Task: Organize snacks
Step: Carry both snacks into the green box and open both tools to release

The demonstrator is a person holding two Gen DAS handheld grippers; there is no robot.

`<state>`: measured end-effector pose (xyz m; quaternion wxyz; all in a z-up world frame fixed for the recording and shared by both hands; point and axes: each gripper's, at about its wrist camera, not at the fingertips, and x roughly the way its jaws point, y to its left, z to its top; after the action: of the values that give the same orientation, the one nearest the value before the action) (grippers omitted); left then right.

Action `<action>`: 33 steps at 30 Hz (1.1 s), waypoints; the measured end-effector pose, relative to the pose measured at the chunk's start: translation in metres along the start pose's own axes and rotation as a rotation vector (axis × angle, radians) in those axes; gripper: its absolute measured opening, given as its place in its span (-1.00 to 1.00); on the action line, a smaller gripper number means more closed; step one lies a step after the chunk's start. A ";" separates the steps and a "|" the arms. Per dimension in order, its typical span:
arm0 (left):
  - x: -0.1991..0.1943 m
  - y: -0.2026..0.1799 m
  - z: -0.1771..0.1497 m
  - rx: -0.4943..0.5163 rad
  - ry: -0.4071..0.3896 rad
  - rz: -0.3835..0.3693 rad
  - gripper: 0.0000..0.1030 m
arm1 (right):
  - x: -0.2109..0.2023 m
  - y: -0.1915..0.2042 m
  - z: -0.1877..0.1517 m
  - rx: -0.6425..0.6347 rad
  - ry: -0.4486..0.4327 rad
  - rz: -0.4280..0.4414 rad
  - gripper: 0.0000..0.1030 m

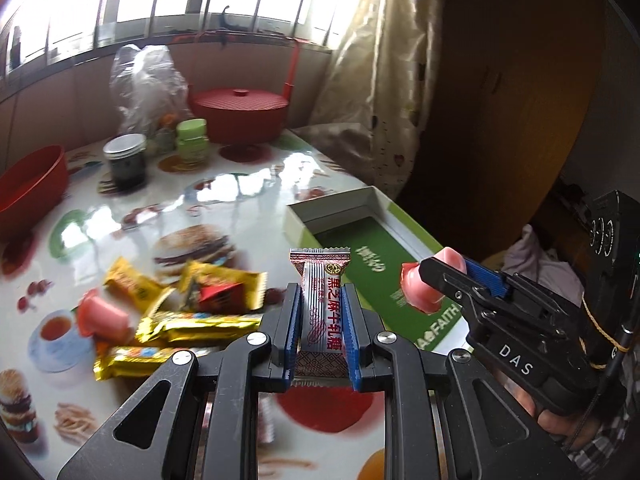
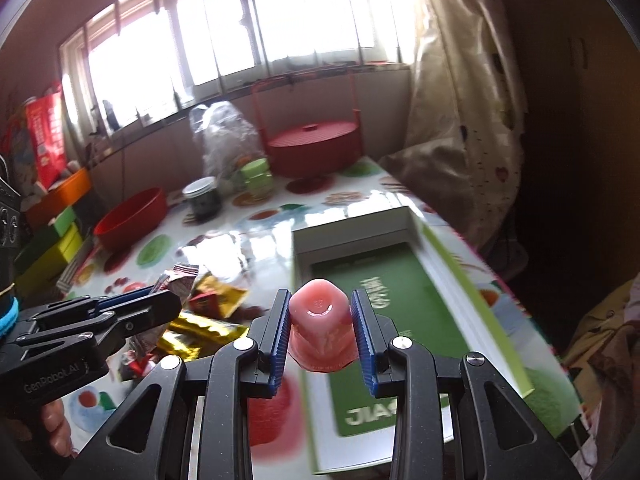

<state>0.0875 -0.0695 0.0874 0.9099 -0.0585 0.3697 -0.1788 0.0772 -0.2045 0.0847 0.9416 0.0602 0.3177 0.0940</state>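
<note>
My left gripper (image 1: 321, 292) is shut on a silver nougat candy (image 1: 321, 300) with red Chinese print, held above the table beside the open green box (image 1: 372, 256). My right gripper (image 2: 321, 300) is shut on a pink jelly cup (image 2: 322, 324), held over the near end of the green box (image 2: 400, 300). In the left wrist view the right gripper (image 1: 430, 276) holds the jelly cup (image 1: 416, 290) over the box. A pile of gold and yellow snack packets (image 1: 192, 312) and another pink jelly cup (image 1: 100, 316) lie on the table to the left. In the right wrist view the left gripper (image 2: 160, 300) hovers beside the pile (image 2: 204, 316).
A red lidded pot (image 1: 240, 114), a green-lidded jar (image 1: 192, 140), a dark jar (image 1: 125, 162), a plastic bag (image 1: 146, 84) and a red bowl (image 1: 32, 188) stand at the table's far side. A curtain (image 1: 384, 80) hangs at the right. Coloured boxes (image 2: 52, 240) stand at the left.
</note>
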 end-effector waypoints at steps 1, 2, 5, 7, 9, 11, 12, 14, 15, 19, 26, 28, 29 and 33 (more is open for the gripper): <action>0.003 -0.003 0.001 -0.001 0.006 -0.008 -0.60 | -0.001 -0.005 0.000 0.007 -0.001 -0.009 -0.43; 0.006 -0.006 0.003 -0.002 0.009 -0.022 -0.60 | -0.001 -0.010 0.000 0.016 0.000 -0.015 -0.43; 0.016 -0.017 0.008 0.005 0.019 -0.049 -0.60 | -0.001 -0.023 -0.001 0.034 0.000 -0.035 -0.43; 0.025 -0.024 0.012 -0.004 0.036 -0.085 -0.60 | 0.001 -0.032 -0.003 0.047 0.006 -0.048 -0.43; 0.032 -0.033 0.015 -0.002 0.047 -0.100 -0.60 | 0.002 -0.039 -0.005 0.054 0.009 -0.067 -0.43; 0.038 -0.040 0.016 0.014 0.052 -0.104 -0.60 | 0.003 -0.045 -0.008 0.059 0.015 -0.078 -0.43; 0.044 -0.045 0.015 0.019 0.064 -0.105 -0.60 | 0.004 -0.048 -0.009 0.058 0.018 -0.086 -0.43; 0.051 -0.050 0.014 0.027 0.083 -0.112 -0.60 | 0.004 -0.053 -0.012 0.054 0.021 -0.101 -0.43; 0.056 -0.054 0.013 0.033 0.093 -0.112 -0.60 | 0.006 -0.054 -0.012 0.054 0.023 -0.106 -0.43; 0.068 -0.063 0.009 0.046 0.122 -0.113 -0.60 | 0.008 -0.063 -0.017 0.050 0.032 -0.132 -0.43; 0.085 -0.072 0.002 0.070 0.157 -0.096 -0.60 | 0.014 -0.073 -0.022 0.044 0.053 -0.159 -0.43; 0.090 -0.074 0.000 0.074 0.168 -0.094 -0.60 | 0.015 -0.074 -0.023 0.036 0.058 -0.167 -0.43; 0.091 -0.075 -0.001 0.074 0.172 -0.092 -0.60 | 0.015 -0.074 -0.024 0.028 0.061 -0.169 -0.43; 0.096 -0.075 -0.002 0.073 0.182 -0.088 -0.59 | 0.018 -0.074 -0.029 0.010 0.080 -0.171 -0.43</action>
<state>0.1286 -0.1750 0.0410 0.8654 -0.0250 0.4411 -0.2364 0.0839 -0.2710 0.0379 0.9325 0.0337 0.3594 0.0140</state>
